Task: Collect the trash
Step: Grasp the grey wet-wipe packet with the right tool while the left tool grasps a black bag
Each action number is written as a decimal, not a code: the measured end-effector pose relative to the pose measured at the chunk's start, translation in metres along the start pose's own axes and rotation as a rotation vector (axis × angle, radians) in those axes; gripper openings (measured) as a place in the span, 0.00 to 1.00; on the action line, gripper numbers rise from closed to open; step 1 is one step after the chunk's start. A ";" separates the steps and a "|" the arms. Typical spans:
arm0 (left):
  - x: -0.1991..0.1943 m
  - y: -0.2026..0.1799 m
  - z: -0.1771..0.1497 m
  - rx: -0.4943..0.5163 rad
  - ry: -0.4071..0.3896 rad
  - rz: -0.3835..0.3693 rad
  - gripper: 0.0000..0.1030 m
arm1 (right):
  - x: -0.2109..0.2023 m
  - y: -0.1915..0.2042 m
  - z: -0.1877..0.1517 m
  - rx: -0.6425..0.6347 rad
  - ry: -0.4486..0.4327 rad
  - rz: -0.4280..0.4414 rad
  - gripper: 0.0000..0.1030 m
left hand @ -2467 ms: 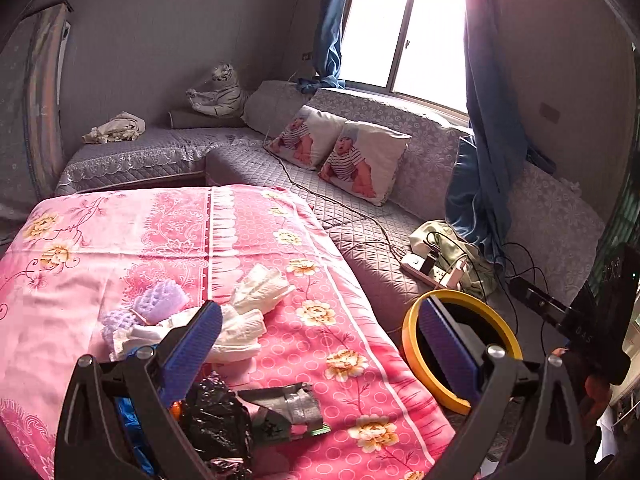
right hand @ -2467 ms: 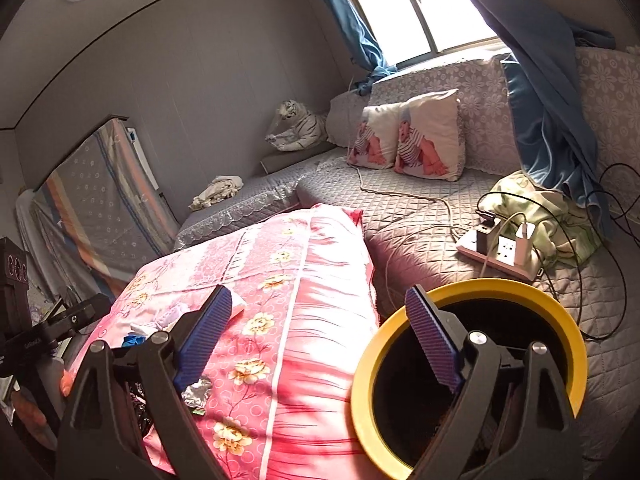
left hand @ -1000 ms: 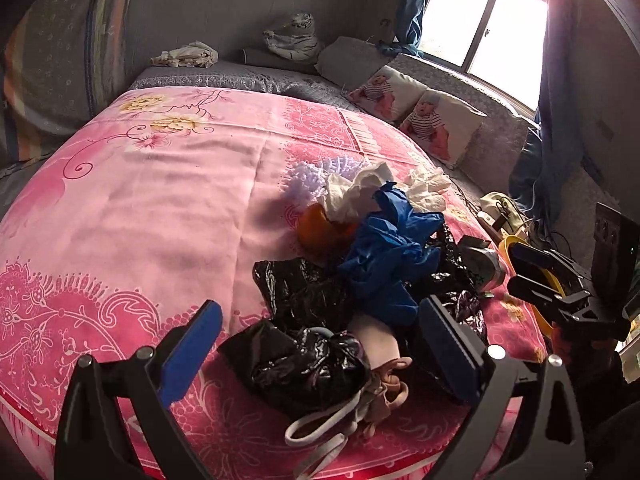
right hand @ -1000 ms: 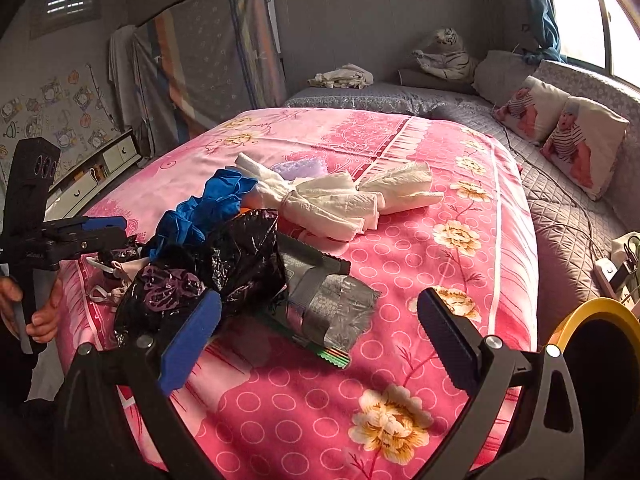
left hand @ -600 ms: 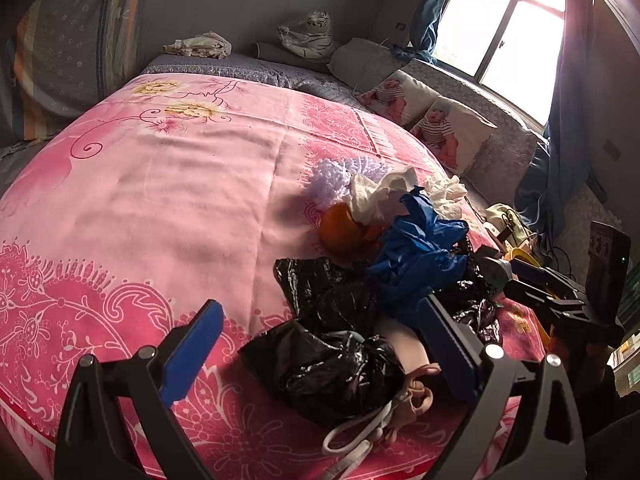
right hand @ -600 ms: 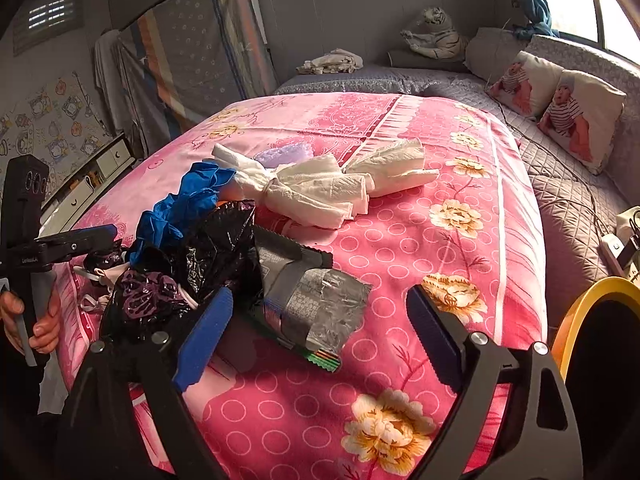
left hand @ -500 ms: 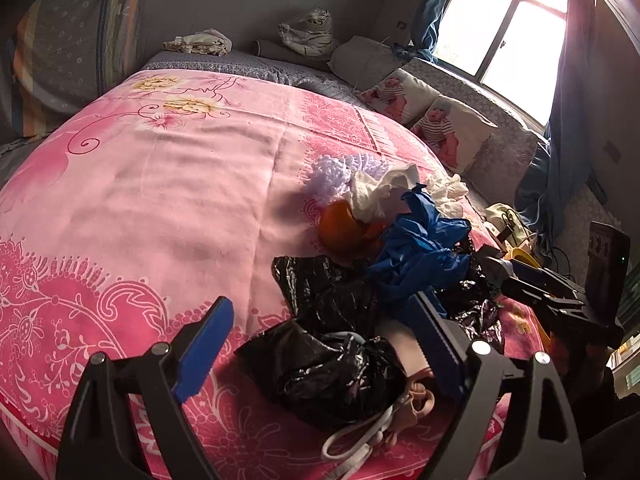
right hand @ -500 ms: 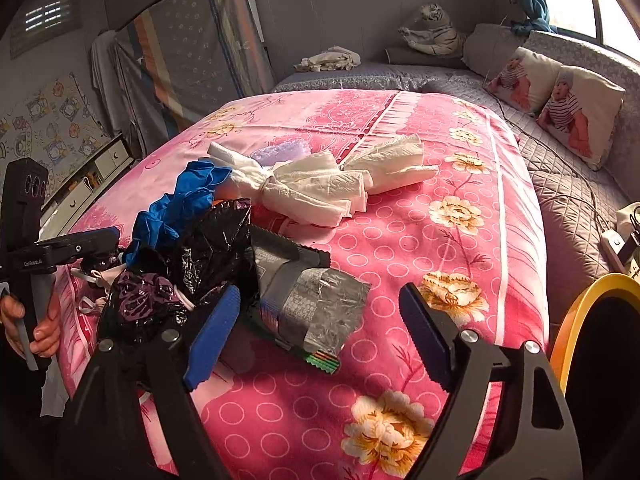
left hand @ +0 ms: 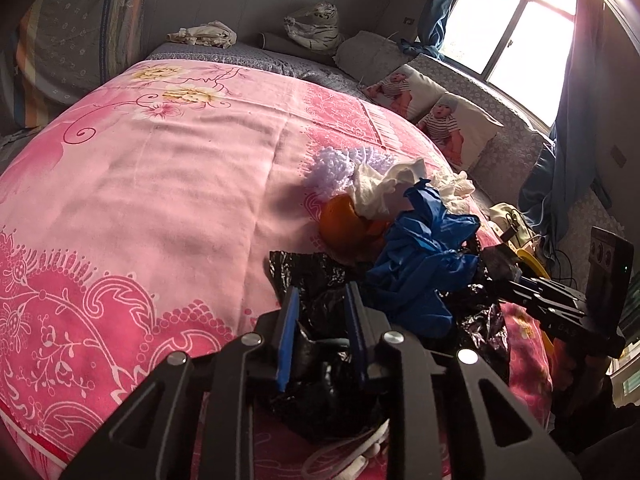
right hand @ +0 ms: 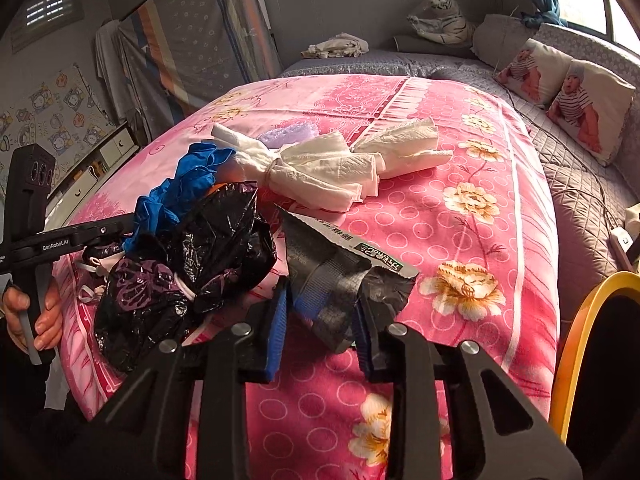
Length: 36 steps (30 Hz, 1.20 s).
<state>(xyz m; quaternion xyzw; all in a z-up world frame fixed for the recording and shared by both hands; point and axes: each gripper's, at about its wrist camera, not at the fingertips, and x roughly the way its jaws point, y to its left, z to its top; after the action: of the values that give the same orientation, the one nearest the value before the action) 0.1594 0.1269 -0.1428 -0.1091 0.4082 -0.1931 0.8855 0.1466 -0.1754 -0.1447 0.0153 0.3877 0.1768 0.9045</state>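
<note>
On the pink bedspread [left hand: 168, 184], my left gripper [left hand: 320, 320] pinches a crinkly black plastic bag [left hand: 320, 396]; my right gripper [right hand: 320, 320] clamps a creased silver foil wrapper [right hand: 340, 268], its lettering unreadable.

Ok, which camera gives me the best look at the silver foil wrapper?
Right wrist view: the silver foil wrapper fills the centre, clamped in the right tool, printed strip readable. The left wrist view shows at most a dark scrap behind the trash pile.

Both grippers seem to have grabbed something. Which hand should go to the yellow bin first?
Right. The right gripper is shut on the silver wrapper, and the yellow bin sits close beside it. The left gripper, clamping the black bag, is farther off.
</note>
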 end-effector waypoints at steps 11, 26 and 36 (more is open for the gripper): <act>-0.026 0.009 0.000 -0.055 -0.064 0.003 0.04 | -0.019 0.002 -0.005 -0.001 -0.048 -0.003 0.11; -0.083 0.005 0.011 -0.065 -0.207 0.011 0.04 | -0.048 -0.002 -0.002 0.024 -0.119 -0.017 0.11; -0.096 -0.015 0.017 -0.025 -0.234 -0.002 0.04 | -0.059 -0.006 -0.003 0.044 -0.145 -0.004 0.11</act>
<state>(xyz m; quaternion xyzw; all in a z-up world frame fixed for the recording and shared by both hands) 0.1117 0.1555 -0.0616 -0.1425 0.3044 -0.1747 0.9255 0.1088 -0.2011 -0.1061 0.0473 0.3250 0.1649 0.9300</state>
